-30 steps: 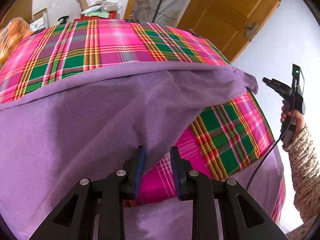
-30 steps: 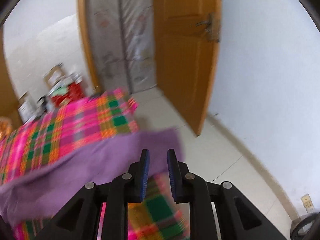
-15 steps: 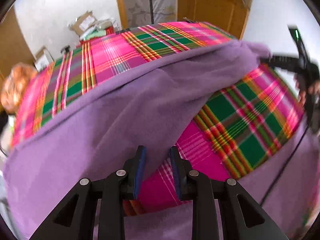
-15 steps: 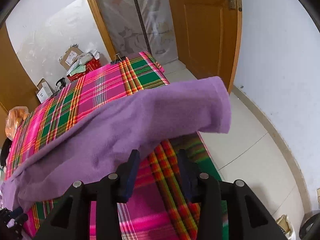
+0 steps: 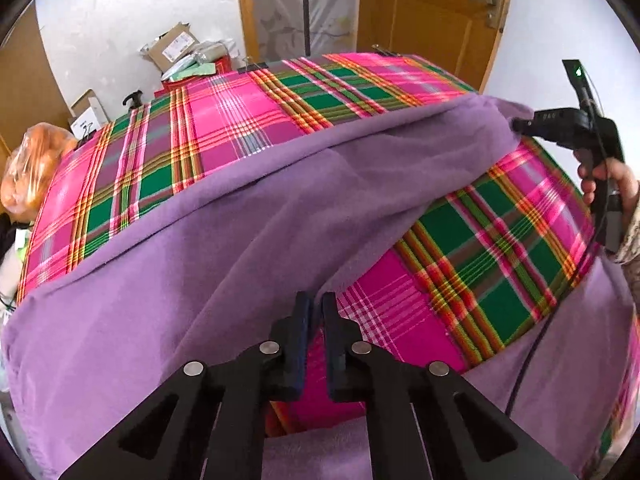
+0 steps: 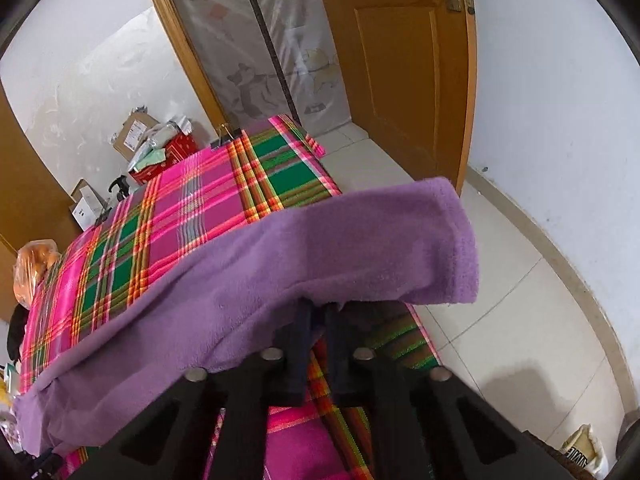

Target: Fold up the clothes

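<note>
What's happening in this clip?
A person is folding a purple fleece garment over a table covered in pink-and-green plaid cloth. Each hand-held gripper pinches one end of the same lifted edge: the left hand-held gripper near the camera, the right hand-held gripper at the far corner. The fold is not yet laid down.

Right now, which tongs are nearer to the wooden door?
Right. The right tongs hold the purple cloth at the table end beside the wooden door; the left tongs grip it further away.
</note>
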{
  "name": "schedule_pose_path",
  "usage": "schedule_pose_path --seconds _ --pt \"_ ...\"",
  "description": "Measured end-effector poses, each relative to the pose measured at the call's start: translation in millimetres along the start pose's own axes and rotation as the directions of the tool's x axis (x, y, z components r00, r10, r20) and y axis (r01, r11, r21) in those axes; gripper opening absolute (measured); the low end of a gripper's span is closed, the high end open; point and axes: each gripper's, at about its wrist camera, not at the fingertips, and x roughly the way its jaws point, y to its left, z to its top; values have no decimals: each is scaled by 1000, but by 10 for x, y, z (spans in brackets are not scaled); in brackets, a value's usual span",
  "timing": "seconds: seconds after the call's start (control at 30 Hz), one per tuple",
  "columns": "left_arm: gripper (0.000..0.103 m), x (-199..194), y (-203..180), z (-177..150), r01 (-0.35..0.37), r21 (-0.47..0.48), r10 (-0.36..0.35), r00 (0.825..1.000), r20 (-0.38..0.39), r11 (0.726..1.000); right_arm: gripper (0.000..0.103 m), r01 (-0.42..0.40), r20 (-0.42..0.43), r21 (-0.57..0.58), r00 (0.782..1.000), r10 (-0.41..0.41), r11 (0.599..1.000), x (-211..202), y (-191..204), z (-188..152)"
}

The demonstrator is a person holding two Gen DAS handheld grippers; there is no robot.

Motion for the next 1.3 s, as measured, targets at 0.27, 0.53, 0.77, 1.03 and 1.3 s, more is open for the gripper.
schedule_pose_path --seconds 0.27,0.53,0.77,1.03,1.3 --pt "1 -196 158 -64 19 -69 -16 999 44 997 0 0 95 39 995 -4 999 -329 -124 104" --pt "1 -274 239 -141 28 -94 -24 999 47 995 1 -15 51 37 999 13 999 -426 -184 -32" --pt "24 -133 48 -105 31 -19 -30 1000 3 999 2 -40 -17 39 999 41 998 -273 -116 -232" --pt "41 3 -129 -64 30 48 -28 999 -35 998 7 -52 -42 38 998 54 998 -211 -63 -332" --pt "34 33 -121 -24 1 37 0 1000 -22 999 9 -46 -34 37 998 48 998 -214 -36 -343"
